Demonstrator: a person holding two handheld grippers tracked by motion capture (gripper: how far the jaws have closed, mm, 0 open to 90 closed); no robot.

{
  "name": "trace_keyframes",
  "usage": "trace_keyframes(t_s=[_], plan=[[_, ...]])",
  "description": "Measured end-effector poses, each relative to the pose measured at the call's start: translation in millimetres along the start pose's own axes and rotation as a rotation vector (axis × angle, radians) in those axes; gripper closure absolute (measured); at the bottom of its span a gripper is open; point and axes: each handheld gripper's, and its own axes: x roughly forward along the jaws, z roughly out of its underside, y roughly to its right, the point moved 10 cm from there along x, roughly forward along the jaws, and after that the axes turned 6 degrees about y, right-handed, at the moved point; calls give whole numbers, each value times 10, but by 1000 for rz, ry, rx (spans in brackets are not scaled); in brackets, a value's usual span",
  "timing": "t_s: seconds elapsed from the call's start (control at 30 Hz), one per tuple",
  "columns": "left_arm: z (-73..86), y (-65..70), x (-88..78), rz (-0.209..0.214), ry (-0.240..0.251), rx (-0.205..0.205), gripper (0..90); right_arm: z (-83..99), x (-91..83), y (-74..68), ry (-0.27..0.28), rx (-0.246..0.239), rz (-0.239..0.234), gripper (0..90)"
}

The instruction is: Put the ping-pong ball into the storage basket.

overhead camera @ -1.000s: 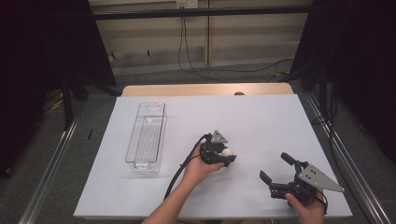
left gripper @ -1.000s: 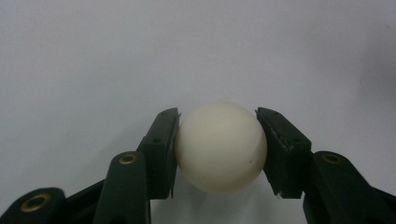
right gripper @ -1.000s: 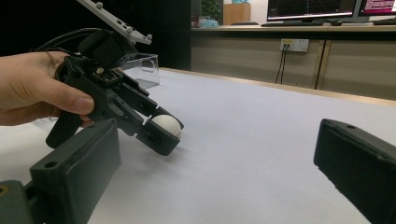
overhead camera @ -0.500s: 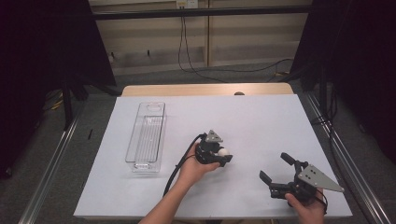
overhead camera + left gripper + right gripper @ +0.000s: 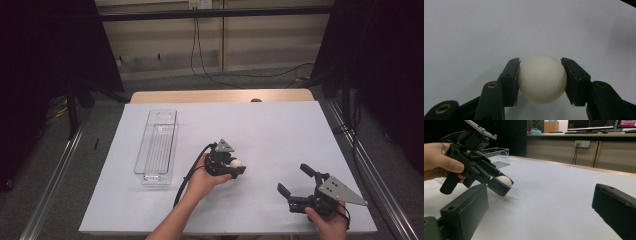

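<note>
cream-white and smooth, the ball [image 5: 541,78] sits pinched between the pads of my left gripper [image 5: 229,167], just above the white table cover [image 5: 270,135] near the middle. i grip it across its widest part so it cannot roll out. my right gripper [image 5: 299,188] rests at the near right with its jaws spread wide and nothing between them, well apart from the ball. the clear plastic tray [image 5: 156,146] lies to the left, and i judge it empty, likely where the ball goes.
</note>
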Motion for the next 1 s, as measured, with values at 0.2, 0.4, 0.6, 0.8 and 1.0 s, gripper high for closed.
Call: trace_keyframes(t_s=[0.2, 0.4, 0.6, 0.8, 1.0], plan=[[-13, 1, -52, 7, 12, -13, 511, 6, 2, -1, -4, -5, -2, 2], [-13, -11, -104, 9, 23, -15, 511, 25, -1, -10, -16, -9, -12, 3], [-8, -45, -156, 12, 27, -18, 511, 27, 6, -13, -16, -14, -10, 3], [-15, -80, -200, 0, 37, -22, 511, 29, 7, -10, -17, -11, -8, 3], [-28, -107, -248, 1, 60, -38, 511, 18, 4, -15, -15, -11, -4, 3]])
